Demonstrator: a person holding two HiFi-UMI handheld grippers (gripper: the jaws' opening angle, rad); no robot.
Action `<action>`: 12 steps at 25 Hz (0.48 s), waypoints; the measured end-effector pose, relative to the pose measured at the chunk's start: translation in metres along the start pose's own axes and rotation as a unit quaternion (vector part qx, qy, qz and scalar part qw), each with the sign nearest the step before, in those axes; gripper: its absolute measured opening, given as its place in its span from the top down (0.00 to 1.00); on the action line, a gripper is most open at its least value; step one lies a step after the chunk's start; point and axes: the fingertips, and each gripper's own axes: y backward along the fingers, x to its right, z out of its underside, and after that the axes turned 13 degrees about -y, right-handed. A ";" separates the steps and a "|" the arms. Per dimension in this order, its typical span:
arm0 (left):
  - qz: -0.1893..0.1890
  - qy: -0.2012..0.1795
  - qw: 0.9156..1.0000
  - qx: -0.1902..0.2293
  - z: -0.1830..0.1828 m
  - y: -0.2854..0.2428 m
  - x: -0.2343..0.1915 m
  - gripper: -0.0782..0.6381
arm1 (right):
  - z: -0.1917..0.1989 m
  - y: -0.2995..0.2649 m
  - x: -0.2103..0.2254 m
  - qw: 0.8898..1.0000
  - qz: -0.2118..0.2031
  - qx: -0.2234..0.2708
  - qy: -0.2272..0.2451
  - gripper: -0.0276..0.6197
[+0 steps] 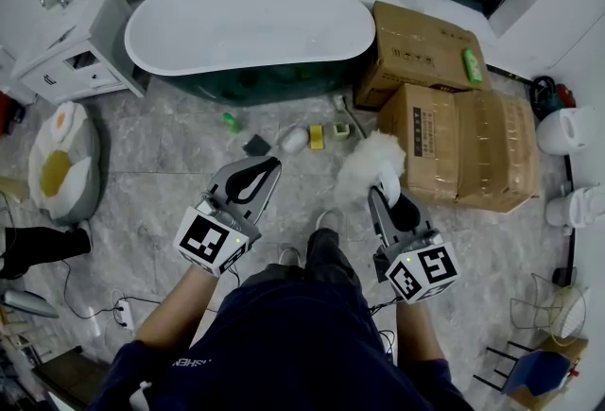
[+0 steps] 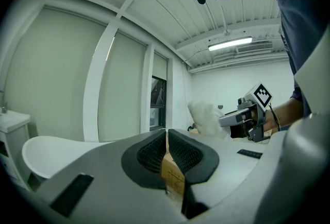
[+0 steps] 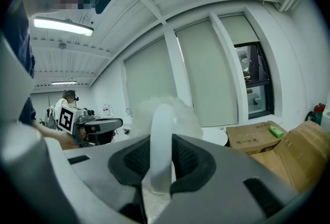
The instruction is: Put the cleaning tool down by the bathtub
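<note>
We clamp the white handle of the fluffy duster (image 1: 369, 163) in our right gripper (image 1: 386, 195), above the floor (image 1: 170, 163) near the bathtub (image 1: 250, 22). Our left gripper (image 1: 255, 175) has its jaws together, empty.

Dark print on the brown cardboard box (image 1: 416, 55) beside the white oval bathtub (image 1: 248, 26): too small to read. Dark print block on the second brown cardboard box (image 1: 444, 149): illegible. White lettering on the dark shirt sleeve (image 1: 189, 362): partly visible, seems to end "SHEN". Black-and-white square code patterns, no characters: left marker cube (image 1: 210, 241), right marker cube (image 1: 423, 272).
</note>
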 end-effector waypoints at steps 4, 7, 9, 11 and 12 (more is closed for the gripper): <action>-0.001 -0.001 1.000 -0.003 0.003 -0.017 -0.009 0.84 | -0.006 -0.015 0.015 1.000 -0.002 -0.001 -0.002 0.82; -0.004 0.000 1.000 -0.008 0.006 -0.033 -0.017 0.84 | -0.012 -0.029 0.029 1.000 -0.007 -0.002 -0.003 0.82; -0.006 0.000 1.000 -0.011 0.009 -0.045 -0.024 0.84 | -0.015 -0.040 0.039 1.000 -0.009 -0.003 -0.005 0.82; -0.007 0.002 1.000 -0.016 0.012 -0.057 -0.031 0.84 | -0.019 -0.051 0.050 1.000 -0.010 -0.006 -0.008 0.82; -0.007 0.003 1.000 -0.018 0.012 -0.064 -0.034 0.84 | -0.022 -0.056 0.055 1.000 -0.011 -0.008 -0.010 0.82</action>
